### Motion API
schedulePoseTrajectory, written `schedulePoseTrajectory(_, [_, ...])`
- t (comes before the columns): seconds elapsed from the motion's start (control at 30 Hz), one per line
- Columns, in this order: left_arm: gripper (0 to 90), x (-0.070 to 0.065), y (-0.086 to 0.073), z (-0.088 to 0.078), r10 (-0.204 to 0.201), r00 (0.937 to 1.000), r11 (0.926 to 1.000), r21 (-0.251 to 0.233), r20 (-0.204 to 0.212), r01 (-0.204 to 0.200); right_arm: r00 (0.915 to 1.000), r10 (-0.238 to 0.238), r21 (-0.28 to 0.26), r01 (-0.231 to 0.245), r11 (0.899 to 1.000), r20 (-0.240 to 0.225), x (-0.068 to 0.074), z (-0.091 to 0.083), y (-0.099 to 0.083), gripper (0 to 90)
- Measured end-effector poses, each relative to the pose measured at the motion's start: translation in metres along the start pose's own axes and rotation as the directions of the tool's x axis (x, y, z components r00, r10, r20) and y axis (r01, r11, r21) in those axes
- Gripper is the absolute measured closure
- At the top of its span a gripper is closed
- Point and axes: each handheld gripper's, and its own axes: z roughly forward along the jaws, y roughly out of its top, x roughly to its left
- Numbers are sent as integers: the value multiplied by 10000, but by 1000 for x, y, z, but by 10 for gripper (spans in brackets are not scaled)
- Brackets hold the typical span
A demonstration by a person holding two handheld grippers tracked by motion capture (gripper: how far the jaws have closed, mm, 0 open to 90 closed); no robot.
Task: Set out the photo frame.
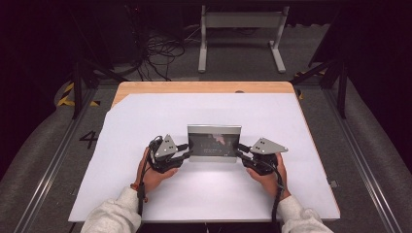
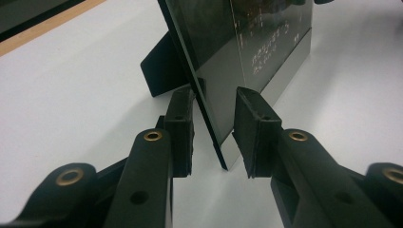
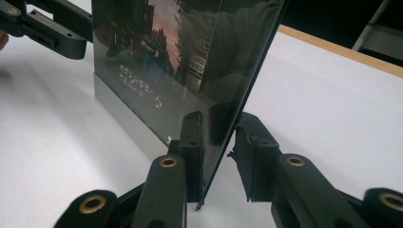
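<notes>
A dark glossy rectangular picture frame w/ silver border [image 1: 214, 143] stands upright mid white table sheet [image 1: 145, 116]. Left gripper [image 2: 214, 133] jaws apart, straddling frame's edge, no pad contact. Right gripper [image 3: 216, 152]: near pad touches the glass, other pad off; grip unclear.

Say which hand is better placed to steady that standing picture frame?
Right, probably: the right gripper's fingers hug the dark glass-fronted rectangular picture frame closely, while the left gripper's fingers stand clear of it on both sides.
</notes>
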Motion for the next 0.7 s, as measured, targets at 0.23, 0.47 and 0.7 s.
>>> schedulePoseTrajectory(0.23, [671,-1,2,-3,127,9999,9999,3,-7,-127,9998,-158,62,157,9999,108,2,-2,2,711])
schedulePoseTrajectory(0.47, [641,-1,4,-7,177,9998,9998,-77,-43,-178,9996,-197,113,195,9997,190,2,-4,3,696])
schedulePoseTrajectory(0.7, [598,-1,5,-11,188,9997,9997,-130,-132,-190,9992,-340,225,335,9992,186,4,-6,4,673])
